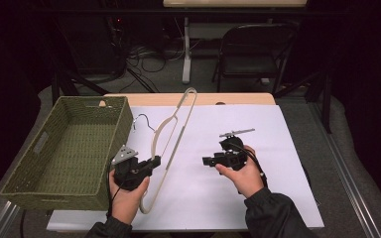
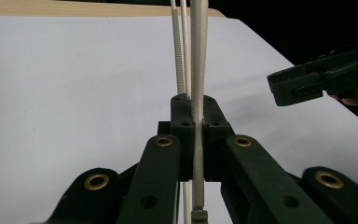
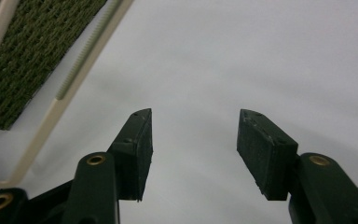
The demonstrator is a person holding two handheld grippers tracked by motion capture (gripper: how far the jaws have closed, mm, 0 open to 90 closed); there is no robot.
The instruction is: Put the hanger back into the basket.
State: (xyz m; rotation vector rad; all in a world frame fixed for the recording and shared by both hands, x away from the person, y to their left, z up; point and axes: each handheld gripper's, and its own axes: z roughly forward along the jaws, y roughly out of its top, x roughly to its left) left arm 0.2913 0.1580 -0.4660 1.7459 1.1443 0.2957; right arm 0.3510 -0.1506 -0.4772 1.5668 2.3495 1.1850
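One cream clothes hanger (image 1: 171, 136), pinched by the left gripper (image 1: 155, 161) beside the woven basket (image 1: 44, 171) (right gripper (image 3: 193, 154) spread, empty), should swing in hook-first, gently.

- Right of the hanger (image 1: 171, 131) we have bare white sheet (image 1: 278, 148) to pass over.
- Left of the hanger, the basket (image 1: 64, 148) walls us in.
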